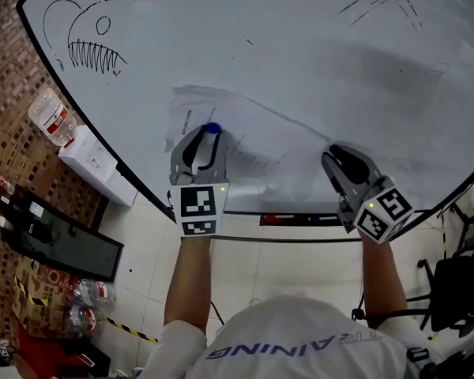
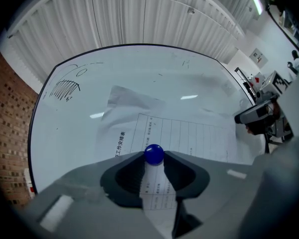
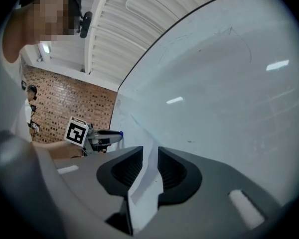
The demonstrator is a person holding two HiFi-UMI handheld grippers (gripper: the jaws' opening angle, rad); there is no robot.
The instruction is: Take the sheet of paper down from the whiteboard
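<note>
Head-down and jaw-level views, common whiteboard (image 1: 300, 69)

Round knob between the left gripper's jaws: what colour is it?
Blue: the round knob shows clearest in the left gripper view.

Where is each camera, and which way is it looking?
Head view: on the person's head, looking down at the whiteboard, sheet of paper, both arms, left gripper and right gripper.
Left gripper view: on the left gripper, facing the board; its fingers pinch a blue magnet.
Right gripper view: on the right gripper, looking along the board; the paper's edge between open fingers.
Shared: each gripper view shows the other gripper.
</note>
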